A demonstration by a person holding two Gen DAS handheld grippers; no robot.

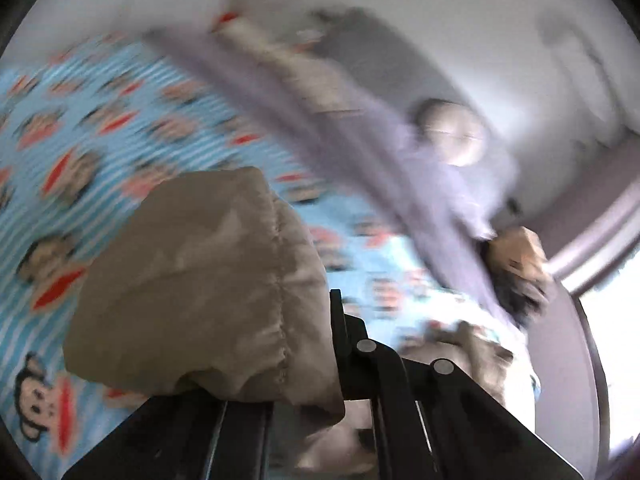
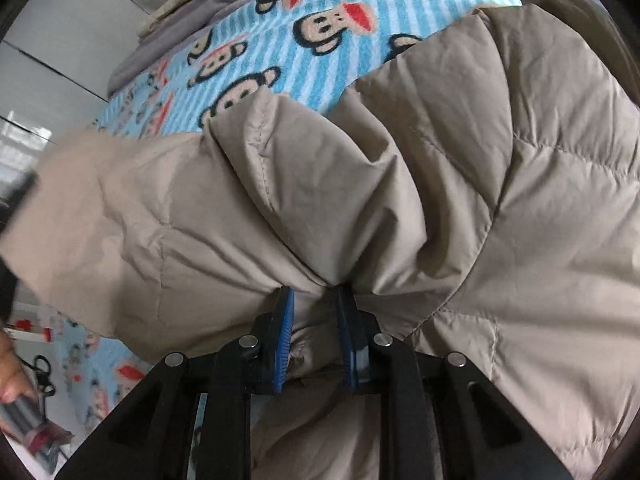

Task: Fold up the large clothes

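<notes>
A beige quilted puffer jacket (image 2: 460,184) lies bunched on a bed and fills most of the right wrist view. My right gripper (image 2: 315,290) pinches a raised fold of it between its blue pads (image 2: 285,332). In the blurred left wrist view, a puffy end of the jacket (image 1: 208,280) hangs over my left gripper (image 1: 316,304) and hides one finger. The other black finger (image 1: 336,320) presses against the fabric, so this gripper is shut on it. More of the jacket (image 1: 460,344) shows low on the right.
A blue striped blanket with a monkey print (image 2: 304,60) covers the bed, with grey bedding (image 2: 192,12) at its far edge. A person's lavender sleeve (image 1: 400,160) crosses the left wrist view down to a hand (image 1: 516,252). Another hand (image 2: 12,380) shows at the lower left edge.
</notes>
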